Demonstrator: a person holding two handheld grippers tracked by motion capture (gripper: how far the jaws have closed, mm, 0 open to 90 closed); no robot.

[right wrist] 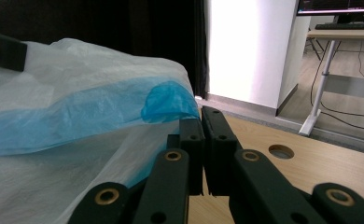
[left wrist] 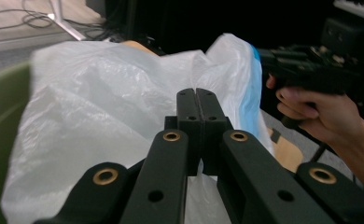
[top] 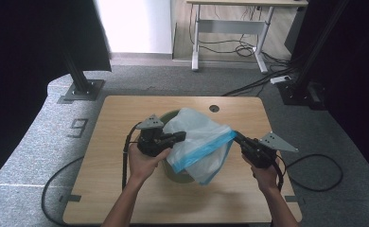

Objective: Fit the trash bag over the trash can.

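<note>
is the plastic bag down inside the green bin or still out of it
Mostly out. The plastic bag is stretched above the green bin between the left tongs and right tongs, draping over its rim.

Right gripper (right wrist: 202, 122) with jaws pressed together on the blue-edged white plastic bag (right wrist: 77, 116), over the wooden table (right wrist: 311, 163); desk leg (right wrist: 318, 88) far right.

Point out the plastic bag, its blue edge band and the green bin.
plastic bag (top: 194, 127): high view, on its white upper surface.
blue edge band (right wrist: 77, 119): right gripper view, midway along the blue strip.
green bin (left wrist: 3, 121): left gripper view, on its green wall at the left.
</note>
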